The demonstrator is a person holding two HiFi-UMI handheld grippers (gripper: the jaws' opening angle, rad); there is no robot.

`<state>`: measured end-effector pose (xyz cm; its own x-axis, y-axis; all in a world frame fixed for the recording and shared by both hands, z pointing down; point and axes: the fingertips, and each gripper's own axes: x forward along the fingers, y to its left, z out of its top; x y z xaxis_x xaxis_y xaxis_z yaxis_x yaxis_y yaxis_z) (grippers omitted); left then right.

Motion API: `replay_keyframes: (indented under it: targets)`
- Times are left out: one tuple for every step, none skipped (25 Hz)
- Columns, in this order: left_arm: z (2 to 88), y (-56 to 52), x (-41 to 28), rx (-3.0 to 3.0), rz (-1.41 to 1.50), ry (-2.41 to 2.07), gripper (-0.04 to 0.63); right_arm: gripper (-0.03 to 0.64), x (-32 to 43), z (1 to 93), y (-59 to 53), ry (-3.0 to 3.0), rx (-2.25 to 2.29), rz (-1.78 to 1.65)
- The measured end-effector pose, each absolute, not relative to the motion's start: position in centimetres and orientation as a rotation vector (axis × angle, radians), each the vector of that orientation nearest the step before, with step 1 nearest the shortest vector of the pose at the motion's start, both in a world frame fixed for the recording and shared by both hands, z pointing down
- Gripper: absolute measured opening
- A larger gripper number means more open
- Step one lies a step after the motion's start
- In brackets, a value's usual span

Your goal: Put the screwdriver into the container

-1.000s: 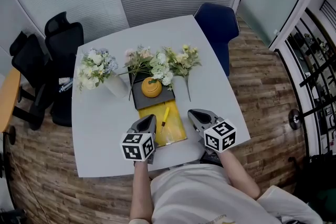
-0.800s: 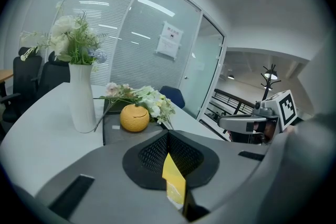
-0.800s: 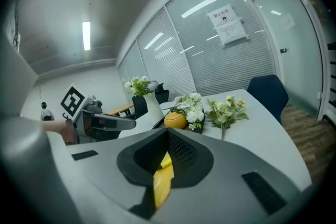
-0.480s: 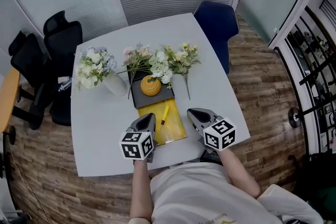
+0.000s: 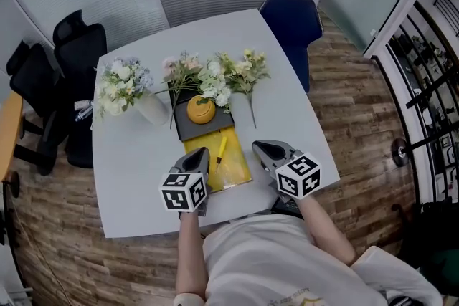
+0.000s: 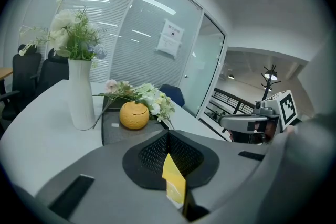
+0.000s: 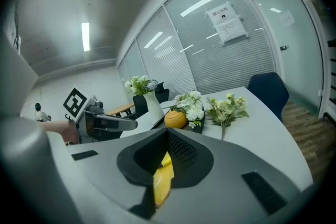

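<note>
A yellow-handled screwdriver (image 5: 221,151) lies inside a flat yellow container (image 5: 240,179) near the table's front edge. My left gripper (image 5: 200,155) hovers over the container's left edge, jaws shut and empty. My right gripper (image 5: 260,147) sits just right of the container, jaws also shut with nothing between them. In the left gripper view the left gripper (image 6: 168,134) shows a sliver of the yellow container (image 6: 174,184) below its closed jaws. The right gripper view shows the same under the right gripper (image 7: 167,132).
Behind the container, a dark tray (image 5: 188,128) holds a round orange pot (image 5: 201,110). A white vase of flowers (image 5: 152,110) stands to the left, and loose flower stems (image 5: 244,75) lie behind. A blue chair (image 5: 290,21) and black chairs (image 5: 68,54) surround the white table (image 5: 136,161).
The head view has shifted slightly, so the whole scene sits a little higher and to the left. Both grippers keep their places beside the container, still shut.
</note>
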<state>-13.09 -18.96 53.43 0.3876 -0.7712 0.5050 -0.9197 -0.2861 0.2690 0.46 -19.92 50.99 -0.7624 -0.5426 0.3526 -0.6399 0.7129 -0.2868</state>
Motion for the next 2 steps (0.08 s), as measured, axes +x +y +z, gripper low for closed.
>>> replay_keyframes:
  targets:
    - [53.44, -18.99, -13.06, 2.133, 0.378, -1.445, 0.008, 0.015, 0.49, 51.00, -19.93, -2.677, 0.940, 0.583]
    - [53.45, -19.01, -13.04, 2.132, 0.379, -1.444, 0.009, 0.015, 0.51, 51.01, -19.94, -2.677, 0.940, 0.584]
